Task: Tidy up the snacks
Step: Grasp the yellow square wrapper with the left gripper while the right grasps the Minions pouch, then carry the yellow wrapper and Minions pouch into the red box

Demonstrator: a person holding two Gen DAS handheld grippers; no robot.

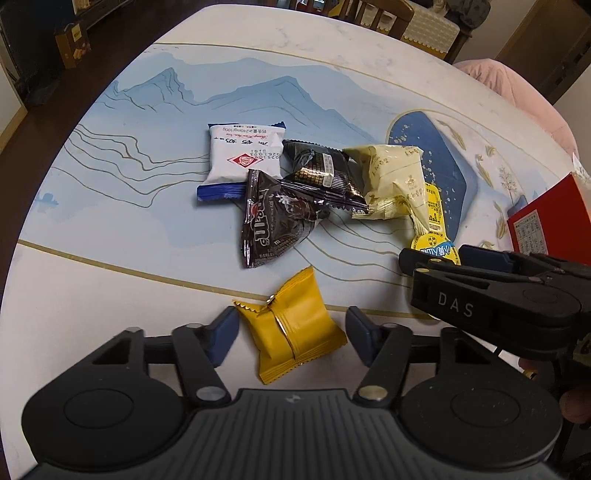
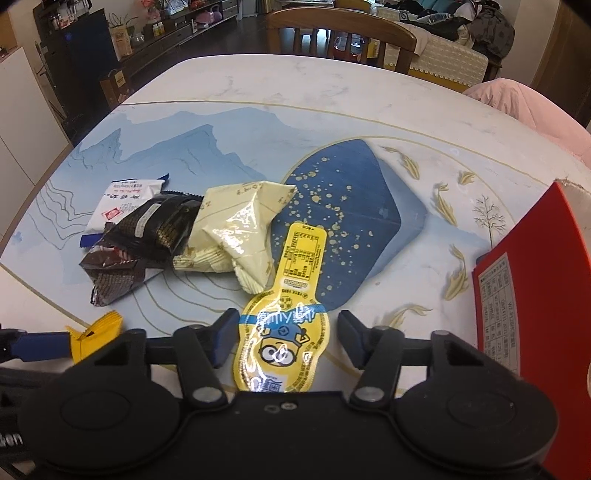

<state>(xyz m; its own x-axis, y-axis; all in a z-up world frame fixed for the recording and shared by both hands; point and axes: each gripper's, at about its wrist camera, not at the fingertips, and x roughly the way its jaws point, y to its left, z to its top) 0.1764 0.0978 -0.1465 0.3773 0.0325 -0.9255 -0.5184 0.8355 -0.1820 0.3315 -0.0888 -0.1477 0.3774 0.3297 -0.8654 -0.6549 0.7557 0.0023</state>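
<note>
My left gripper [image 1: 291,334] is open, its blue pads on either side of an orange-yellow snack packet [image 1: 295,328] lying on the table. My right gripper [image 2: 284,338] is open around a yellow cartoon jelly pouch [image 2: 284,332], also flat on the table; the gripper shows in the left wrist view [image 1: 436,254] at the right. Beyond lies a loose pile: a white and blue packet [image 1: 240,158], a dark brown packet [image 1: 273,221], a black and gold packet [image 1: 321,173] and a cream packet [image 1: 391,181].
A red box [image 2: 535,295] stands at the right edge of the table, close to my right gripper. The table has a blue mountain print [image 2: 166,155]. A wooden chair [image 2: 340,33] stands at the far side, with pink fabric [image 2: 535,107] at the right.
</note>
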